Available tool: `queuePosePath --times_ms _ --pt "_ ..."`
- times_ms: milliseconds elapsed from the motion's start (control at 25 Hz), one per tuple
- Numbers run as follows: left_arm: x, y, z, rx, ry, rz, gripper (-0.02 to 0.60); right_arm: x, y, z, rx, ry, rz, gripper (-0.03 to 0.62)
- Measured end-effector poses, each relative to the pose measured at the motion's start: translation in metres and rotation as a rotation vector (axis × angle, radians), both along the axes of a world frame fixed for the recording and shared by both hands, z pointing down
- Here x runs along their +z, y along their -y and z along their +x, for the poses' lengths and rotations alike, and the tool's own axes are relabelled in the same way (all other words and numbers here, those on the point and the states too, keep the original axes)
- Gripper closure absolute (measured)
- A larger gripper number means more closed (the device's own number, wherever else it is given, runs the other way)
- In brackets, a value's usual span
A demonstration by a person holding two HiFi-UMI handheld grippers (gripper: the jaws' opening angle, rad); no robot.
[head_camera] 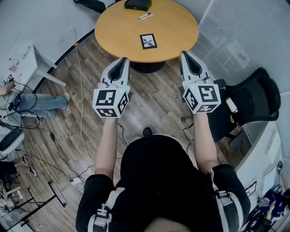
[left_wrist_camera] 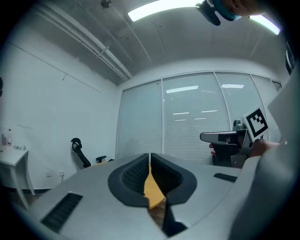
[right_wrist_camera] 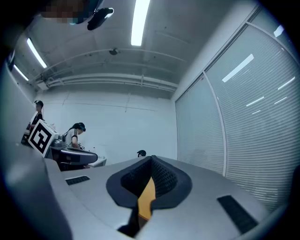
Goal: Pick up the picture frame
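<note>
The picture frame (head_camera: 148, 41), black-edged with a white mat and a dark leaf print, lies flat on the round wooden table (head_camera: 118, 31) near its front edge. My left gripper (head_camera: 124, 60) is held level over the floor just short of the table's edge, left of the frame, jaws shut and empty. My right gripper (head_camera: 185, 53) is held the same way to the frame's right, also shut and empty. In the left gripper view the left gripper's (left_wrist_camera: 150, 157) tips meet, with a sliver of tabletop showing below. The right gripper view shows the right gripper (right_wrist_camera: 151, 159) closed likewise.
A black box (head_camera: 138, 4) and a marker (head_camera: 145, 16) lie at the table's far side. A black office chair (head_camera: 253, 99) stands close at my right. A white desk (head_camera: 27, 59), a seated person's legs (head_camera: 38, 102) and floor cables (head_camera: 81, 113) are at the left.
</note>
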State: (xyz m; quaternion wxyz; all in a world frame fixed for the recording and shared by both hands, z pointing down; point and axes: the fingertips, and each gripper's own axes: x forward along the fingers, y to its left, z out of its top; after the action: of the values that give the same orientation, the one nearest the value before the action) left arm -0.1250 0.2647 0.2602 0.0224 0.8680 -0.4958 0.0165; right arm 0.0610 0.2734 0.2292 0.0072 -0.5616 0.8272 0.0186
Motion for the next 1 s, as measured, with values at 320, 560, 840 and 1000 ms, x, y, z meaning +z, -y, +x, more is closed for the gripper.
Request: queuePosePath --times_ms 320,560,840,1000 --pt "-0.005 -0.001 -0.005 -0.019 -0.002 0.011 0.548 0.001 -0.004 -0.004 -0.002 0.003 -0.007 0.582" --pt "-0.002 0.004 -0.003 -0.003 0.001 0.013 0.547 0.004 0.000 -0.004 0.005 0.012 -0.001 0.580" --pt "0.017 0.009 0.001 0.007 0.007 -0.025 0.546 0.032 0.004 -0.011 -0.002 -0.008 -0.056 0.576" --pt "0.030 0.013 0.010 0.017 0.019 -0.044 0.546 0.046 0.011 -0.012 -0.040 0.005 -0.082 0.506"
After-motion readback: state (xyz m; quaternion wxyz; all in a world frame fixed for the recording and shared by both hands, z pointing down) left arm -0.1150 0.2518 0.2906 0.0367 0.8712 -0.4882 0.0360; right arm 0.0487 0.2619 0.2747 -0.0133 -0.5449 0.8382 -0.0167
